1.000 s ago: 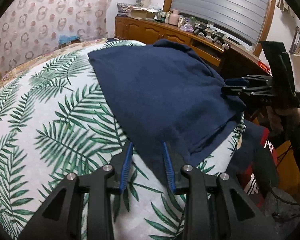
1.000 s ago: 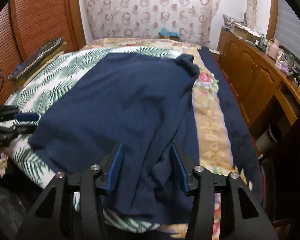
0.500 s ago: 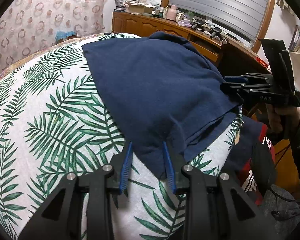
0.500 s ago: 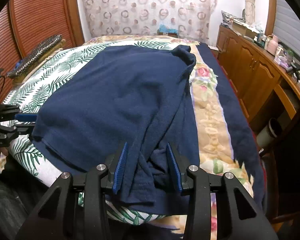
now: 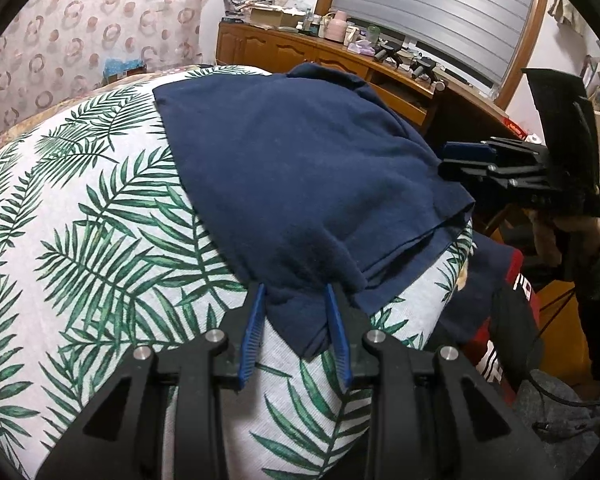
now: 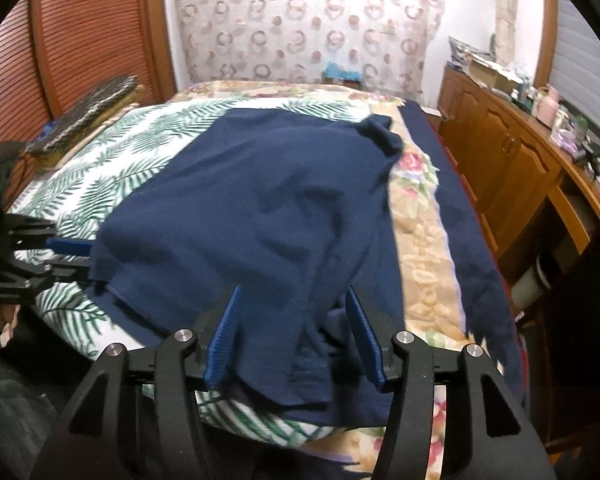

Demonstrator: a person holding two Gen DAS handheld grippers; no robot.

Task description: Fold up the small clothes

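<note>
A navy blue shirt (image 5: 300,176) lies spread on a bed with a palm-leaf cover (image 5: 80,240); it also shows in the right wrist view (image 6: 268,216). My left gripper (image 5: 296,292) is open, its blue fingers straddling the shirt's near corner at the bed's edge. My right gripper (image 6: 292,304) is open, its fingers either side of the bunched hem at the shirt's other near corner. The right gripper shows at the right of the left wrist view (image 5: 512,168), and the left gripper at the left of the right wrist view (image 6: 40,264).
A wooden dresser (image 6: 512,168) with cluttered items runs along the right of the bed. A floral blanket strip (image 6: 420,240) lies beside the shirt. A dark patterned cushion (image 6: 88,108) sits at the bed's far left. A red and dark garment (image 5: 508,312) hangs below the bed edge.
Both grippers have moved in closer to the shirt's near corners, so the cloth now sits deeper between the fingers. The right gripper's fingers narrowed a little, then widened again.
</note>
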